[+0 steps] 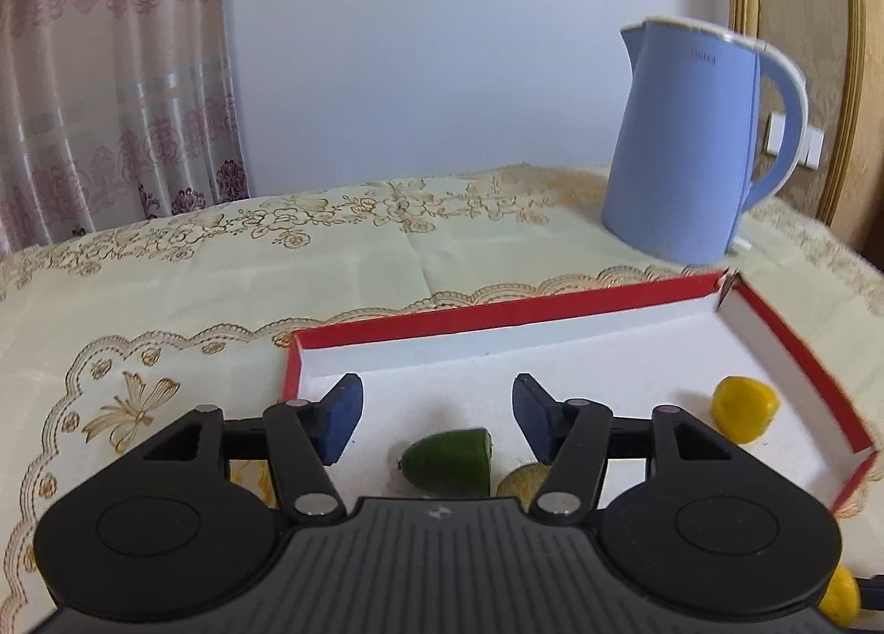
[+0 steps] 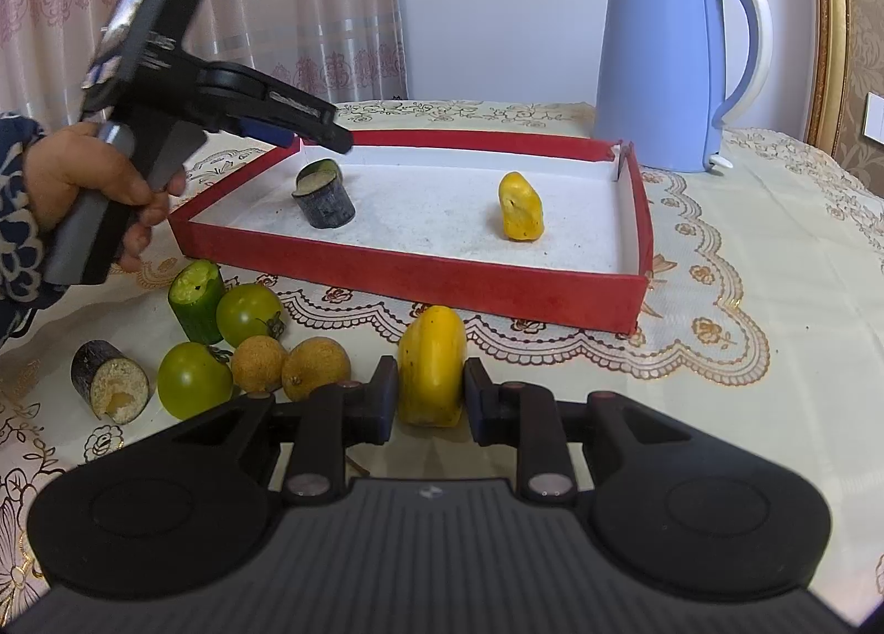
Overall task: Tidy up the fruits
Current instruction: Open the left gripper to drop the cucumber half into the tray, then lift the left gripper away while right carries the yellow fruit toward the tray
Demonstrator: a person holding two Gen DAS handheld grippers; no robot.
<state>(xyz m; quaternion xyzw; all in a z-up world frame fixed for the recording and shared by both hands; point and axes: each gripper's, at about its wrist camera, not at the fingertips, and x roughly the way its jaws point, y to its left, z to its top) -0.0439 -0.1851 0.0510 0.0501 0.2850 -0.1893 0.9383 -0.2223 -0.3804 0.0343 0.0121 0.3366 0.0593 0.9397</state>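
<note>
My left gripper hangs open over the left end of the red tray, its blue pads apart and touching nothing. Below it in the tray lie a green cucumber piece and a dark sugarcane piece side by side. A yellow fruit rests further right in the tray. In the right wrist view the left gripper hovers above the tray. My right gripper is shut on a second yellow fruit on the cloth, in front of the tray.
Left of the right gripper lie a cucumber piece, two green tomatoes, two brown longans and a sugarcane piece. A blue kettle stands behind the tray. A person's hand holds the left gripper's handle.
</note>
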